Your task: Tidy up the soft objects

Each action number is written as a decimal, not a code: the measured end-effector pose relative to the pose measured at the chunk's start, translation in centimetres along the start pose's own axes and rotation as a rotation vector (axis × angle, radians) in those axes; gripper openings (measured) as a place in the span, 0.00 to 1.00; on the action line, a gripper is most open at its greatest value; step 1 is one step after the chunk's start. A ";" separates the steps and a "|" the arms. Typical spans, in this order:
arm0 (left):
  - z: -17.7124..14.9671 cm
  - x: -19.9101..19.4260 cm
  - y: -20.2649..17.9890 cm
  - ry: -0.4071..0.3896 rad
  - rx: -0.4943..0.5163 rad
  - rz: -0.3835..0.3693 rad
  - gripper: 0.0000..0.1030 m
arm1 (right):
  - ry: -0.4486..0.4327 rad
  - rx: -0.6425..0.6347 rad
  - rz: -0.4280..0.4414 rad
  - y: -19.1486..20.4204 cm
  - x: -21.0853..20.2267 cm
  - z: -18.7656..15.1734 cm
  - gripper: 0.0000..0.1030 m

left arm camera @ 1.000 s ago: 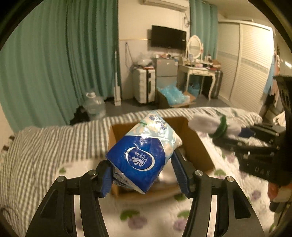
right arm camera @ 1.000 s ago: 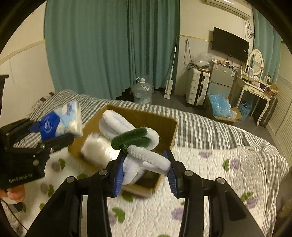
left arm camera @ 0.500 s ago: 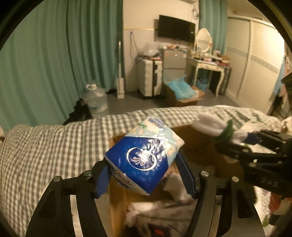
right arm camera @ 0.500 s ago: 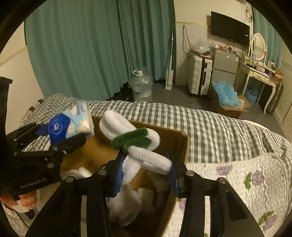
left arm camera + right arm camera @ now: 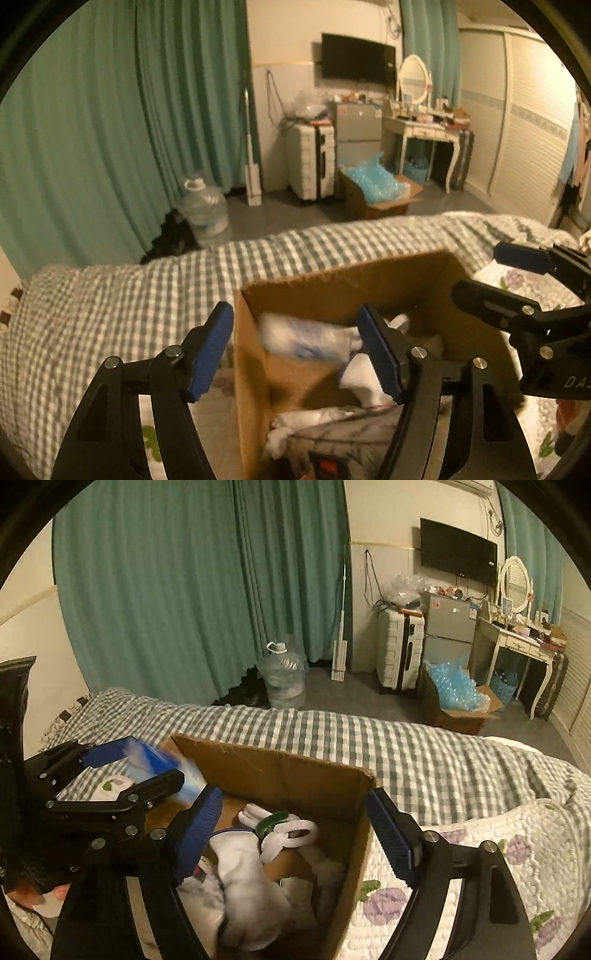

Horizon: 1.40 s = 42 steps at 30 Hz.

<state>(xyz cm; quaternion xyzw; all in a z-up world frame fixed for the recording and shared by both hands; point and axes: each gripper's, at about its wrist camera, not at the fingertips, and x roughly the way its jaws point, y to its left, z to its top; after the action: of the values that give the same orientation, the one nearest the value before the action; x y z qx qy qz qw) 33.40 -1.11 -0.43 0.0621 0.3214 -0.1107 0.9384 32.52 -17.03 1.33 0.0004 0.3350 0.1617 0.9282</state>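
Observation:
A brown cardboard box (image 5: 343,280) (image 5: 295,771) stands on the bed and holds several soft things. My left gripper (image 5: 299,350) is open above the box; the blue-and-white tissue pack (image 5: 303,338) is blurred just below it inside the box, and shows in the right wrist view (image 5: 162,766) at the box's left edge. My right gripper (image 5: 295,834) is open over the box; the white and green plush slipper (image 5: 284,829) lies in the box beneath it, on a white plush toy (image 5: 251,886).
The box sits on a grey checked blanket (image 5: 129,295) and a white floral quilt (image 5: 480,867). Beyond the bed are teal curtains (image 5: 184,590), a water jug (image 5: 282,679), a suitcase (image 5: 400,651), a dressing table (image 5: 517,638) and a floor box of blue plastic (image 5: 458,698).
Both grippers have opened. The tissue pack has left the left gripper and dropped into the box. The slipper has left the right gripper and lies in the box.

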 end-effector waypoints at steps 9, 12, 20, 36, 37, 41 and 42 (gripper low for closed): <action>4.0 -12.5 -1.1 -0.179 0.013 0.024 0.68 | -0.136 -0.013 -0.047 0.9 -12.4 3.1 0.83; 5.1 -18.0 -1.7 -0.260 0.021 0.023 0.86 | -0.204 -0.028 -0.064 1.5 -18.0 3.8 0.90; 5.5 -32.2 -2.9 -0.503 0.014 0.024 0.91 | -0.374 -0.068 -0.106 4.2 -31.7 4.3 0.99; -5.4 -36.5 -1.3 -0.709 -0.009 0.103 0.95 | -0.493 -0.054 -0.059 7.0 -35.7 -6.1 1.00; -5.9 -35.8 -1.0 -0.696 -0.013 0.106 0.95 | -0.496 -0.053 -0.051 7.0 -35.0 -6.6 1.00; -8.2 -31.2 0.2 -0.656 -0.042 0.137 0.95 | -0.494 -0.050 -0.063 7.3 -30.7 -9.1 1.00; -8.8 -29.3 0.7 -0.630 -0.049 0.145 0.95 | -0.492 -0.046 -0.064 7.3 -29.2 -10.0 1.00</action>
<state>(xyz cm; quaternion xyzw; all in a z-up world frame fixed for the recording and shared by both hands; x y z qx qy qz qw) 5.85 6.09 10.82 0.0250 0.0127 -0.0496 0.9984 3.00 -19.98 12.54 0.0079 0.0948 0.1349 0.9863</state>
